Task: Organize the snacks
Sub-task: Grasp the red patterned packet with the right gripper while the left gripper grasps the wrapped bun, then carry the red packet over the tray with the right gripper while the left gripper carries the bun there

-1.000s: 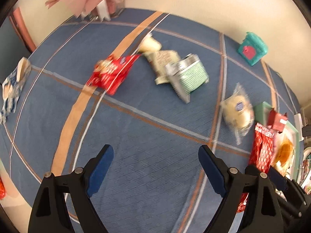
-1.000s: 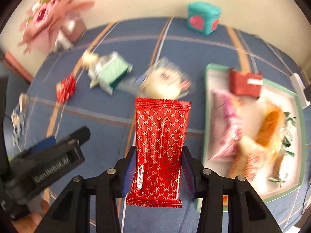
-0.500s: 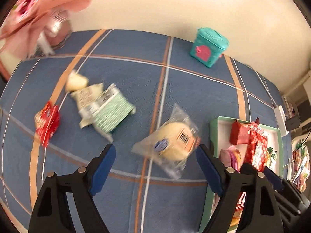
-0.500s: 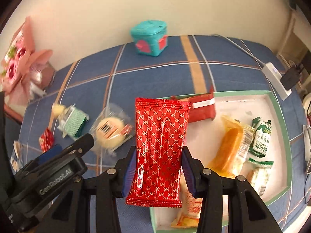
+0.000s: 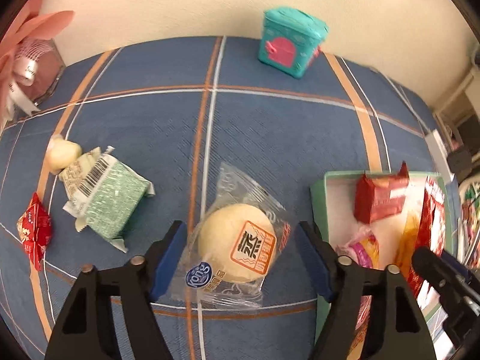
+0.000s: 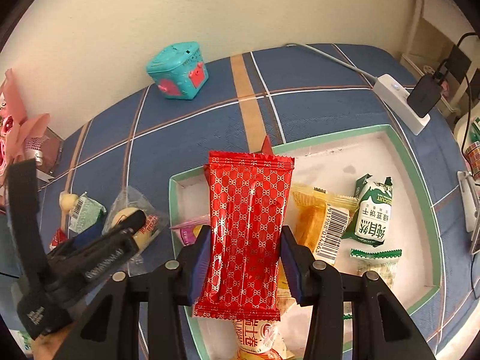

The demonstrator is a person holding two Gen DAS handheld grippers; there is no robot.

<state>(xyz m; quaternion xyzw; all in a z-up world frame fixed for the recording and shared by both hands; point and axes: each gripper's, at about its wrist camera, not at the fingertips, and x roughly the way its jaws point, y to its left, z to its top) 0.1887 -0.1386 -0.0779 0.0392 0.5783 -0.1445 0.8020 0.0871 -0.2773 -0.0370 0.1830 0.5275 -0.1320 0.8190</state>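
**Both grippers arrive at the tray side: one carries a packet, the other closes around the bun**

The landmark here is the green-rimmed tray (image 6: 420,186). A second ago the left wrist view looked over the far end of the blue checked cloth (image 5: 270,126), with the red snack and the green packet in the middle of the picture. Now that view has swung over, and the wrapped bun (image 5: 237,243) lies just beside the tray's near corner, directly between the blue pads of the left gripper (image 5: 240,258). Its jaws are closing, but the pads do not press on the wrapper yet; a little cloth is visible on each side.

The right gripper (image 6: 244,264) is clamped on the red patterned packet (image 6: 249,228), as it was a second ago. What has changed is the background: before, the packet hung over the cloth beside the tray, and now it hangs over the tray's inner corner, above the snacks that already lie inside.

For the task, I judge that the red packet is ready to be released into the tray, and the bun is the next thing to be picked. The green packet (image 5: 111,195), the small pale snack (image 5: 63,153) and the red snack (image 5: 34,234) lie well apart from the tray, on the side away from it, so several pieces remain outside. The teal box (image 5: 289,42) stands far behind the tray, near the wall.
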